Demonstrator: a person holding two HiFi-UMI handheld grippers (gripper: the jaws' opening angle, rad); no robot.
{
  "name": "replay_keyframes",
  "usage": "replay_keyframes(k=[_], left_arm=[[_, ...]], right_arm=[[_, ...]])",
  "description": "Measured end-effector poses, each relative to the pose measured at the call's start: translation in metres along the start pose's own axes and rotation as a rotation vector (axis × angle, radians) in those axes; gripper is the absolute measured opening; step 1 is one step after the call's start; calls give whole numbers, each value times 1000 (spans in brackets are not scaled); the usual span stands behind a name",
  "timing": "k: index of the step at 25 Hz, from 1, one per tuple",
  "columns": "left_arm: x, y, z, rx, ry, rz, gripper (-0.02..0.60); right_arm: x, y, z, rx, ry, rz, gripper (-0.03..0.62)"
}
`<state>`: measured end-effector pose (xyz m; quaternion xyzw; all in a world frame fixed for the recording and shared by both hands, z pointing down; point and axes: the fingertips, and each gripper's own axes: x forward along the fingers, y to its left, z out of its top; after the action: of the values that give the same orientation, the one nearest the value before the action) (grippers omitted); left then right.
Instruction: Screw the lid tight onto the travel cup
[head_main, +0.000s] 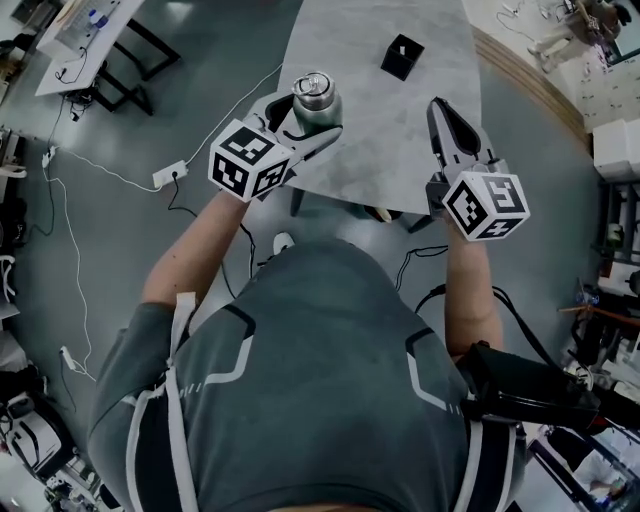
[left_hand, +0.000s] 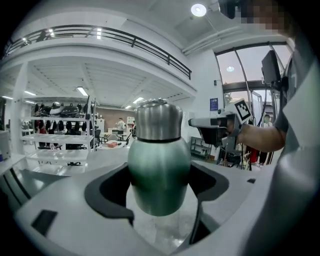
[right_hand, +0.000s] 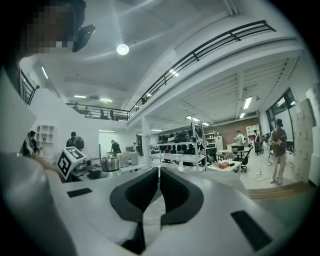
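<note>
The travel cup (left_hand: 159, 165) is showing a rounded green body under a brushed-steel neck, and it is standing upright near the near left corner of the grey table (head_main: 400, 150). The left gripper (head_main: 310, 125) is clamping it, with a dark pad pressing on each side of the green body. The right gripper (right_hand: 158, 172) is hanging over the table's near right edge, well apart from the cup, its jaws sitting together with nothing between them. A small black object (head_main: 402, 55) is lying farther back on the table.
</note>
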<state>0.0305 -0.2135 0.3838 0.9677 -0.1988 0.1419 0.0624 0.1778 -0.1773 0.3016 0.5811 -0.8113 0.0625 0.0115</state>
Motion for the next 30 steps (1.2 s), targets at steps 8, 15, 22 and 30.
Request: replay_keyframes(k=[8,15,22,30], left_arm=[[35,9,-64,-50,38,-28,367],[54,14,-104,-5,85,-3,366],[82,25,-147,6,121,-13,365],[112,35,-194,-5,173,-45,365]], right_arm=[[5,-21,-50,57,89,-63,35],[2,-27,-66,56,105,-82,35],[-6,-36,-84,54,142,-121,35],[-9,-46,-108,75,185,-166,35]])
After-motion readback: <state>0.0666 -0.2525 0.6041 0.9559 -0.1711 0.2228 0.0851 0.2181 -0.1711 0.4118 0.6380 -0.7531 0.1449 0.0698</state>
